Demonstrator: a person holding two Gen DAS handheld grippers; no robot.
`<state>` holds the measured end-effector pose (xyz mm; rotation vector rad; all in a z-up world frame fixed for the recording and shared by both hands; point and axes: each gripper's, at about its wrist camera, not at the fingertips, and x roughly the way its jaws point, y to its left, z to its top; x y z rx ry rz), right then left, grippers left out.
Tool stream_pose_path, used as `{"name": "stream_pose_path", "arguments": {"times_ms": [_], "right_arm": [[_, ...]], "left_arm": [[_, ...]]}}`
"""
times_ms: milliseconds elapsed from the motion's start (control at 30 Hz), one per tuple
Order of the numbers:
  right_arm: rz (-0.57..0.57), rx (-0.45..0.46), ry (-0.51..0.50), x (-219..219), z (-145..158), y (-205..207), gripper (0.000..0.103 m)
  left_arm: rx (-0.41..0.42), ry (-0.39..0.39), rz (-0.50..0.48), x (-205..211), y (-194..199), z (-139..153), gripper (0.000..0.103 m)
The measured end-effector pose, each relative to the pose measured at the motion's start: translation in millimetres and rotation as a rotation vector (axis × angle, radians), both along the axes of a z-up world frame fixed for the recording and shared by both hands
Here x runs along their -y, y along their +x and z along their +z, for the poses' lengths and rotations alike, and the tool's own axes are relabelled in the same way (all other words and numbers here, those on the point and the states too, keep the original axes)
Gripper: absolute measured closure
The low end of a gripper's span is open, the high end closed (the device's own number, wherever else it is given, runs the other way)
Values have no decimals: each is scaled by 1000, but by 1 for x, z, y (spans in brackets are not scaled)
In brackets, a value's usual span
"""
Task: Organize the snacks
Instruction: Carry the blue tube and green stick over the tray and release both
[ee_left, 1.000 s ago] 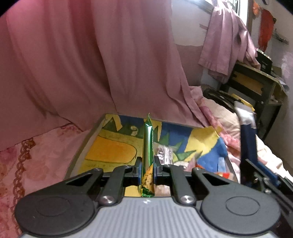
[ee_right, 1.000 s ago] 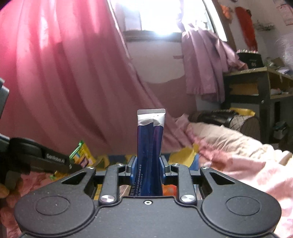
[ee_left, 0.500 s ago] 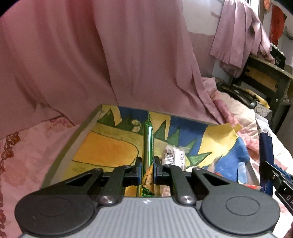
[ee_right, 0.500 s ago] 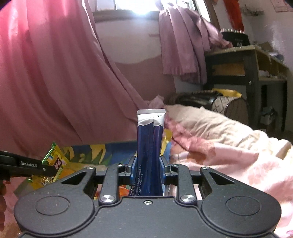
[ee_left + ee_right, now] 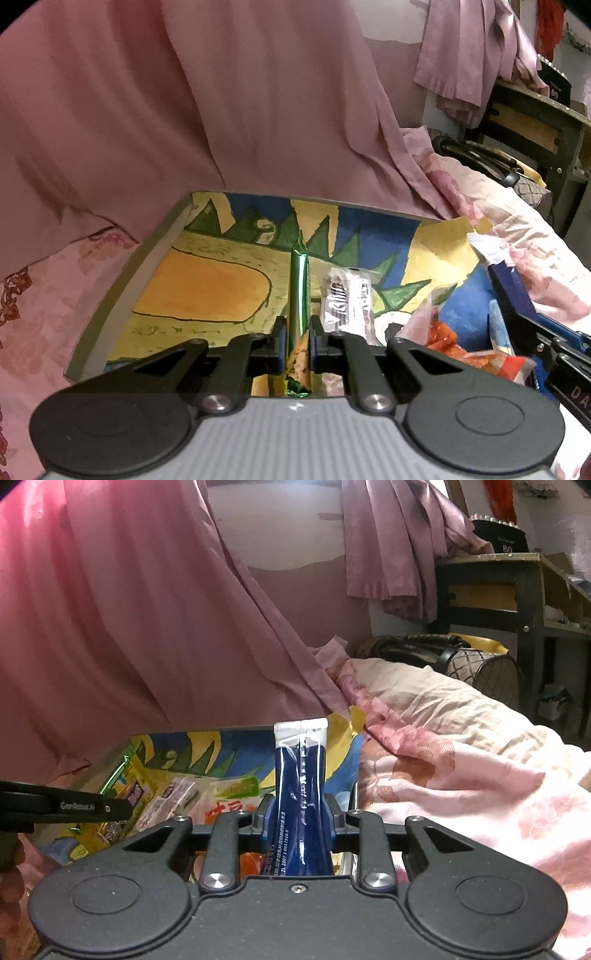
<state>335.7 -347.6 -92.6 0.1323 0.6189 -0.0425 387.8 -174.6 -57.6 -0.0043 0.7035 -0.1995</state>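
Note:
My left gripper (image 5: 297, 328) is shut on a green and yellow snack packet (image 5: 298, 295), held edge-on above a painted tray (image 5: 122, 291). From the right wrist view the same packet (image 5: 138, 794) shows its yellow face beside the left gripper's finger (image 5: 74, 806). My right gripper (image 5: 300, 812) is shut on a blue stick pouch (image 5: 301, 801) with a silver top, upright over the tray's right end; it shows in the left wrist view (image 5: 511, 291). A clear packet with black print (image 5: 347, 301) and red-orange packets (image 5: 443, 336) lie on the tray.
The tray rests on a bed with pink floral bedding (image 5: 461, 782). A pink curtain (image 5: 184, 110) hangs close behind the tray. A dark desk (image 5: 517, 587) and a bag (image 5: 476, 664) stand at the right.
Both grippers have come lower and closer to the tray, still holding their packets. The tray and the snacks on it now fill more of both views.

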Motion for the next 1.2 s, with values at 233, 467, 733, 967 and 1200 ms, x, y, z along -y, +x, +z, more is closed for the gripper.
{"name": "stream_pose_path", "arguments": {"times_ms": [233, 467, 733, 967, 1200], "right_arm": [[-4, -41, 20, 1, -6, 2, 73], [-8, -52, 28, 2, -8, 3, 70], [-26, -33, 27, 4, -2, 1, 49], [-48, 41, 19, 5, 17, -9, 28], [-68, 143, 41, 5, 46, -37, 9]], "left_arm": [[7, 14, -21, 5, -2, 1, 90], [11, 17, -23, 7, -4, 2, 86], [40, 12, 6, 3, -13, 11, 37], [98, -11, 61, -9, -30, 34, 10], [165, -22, 126, -26, -59, 59, 1]]}}
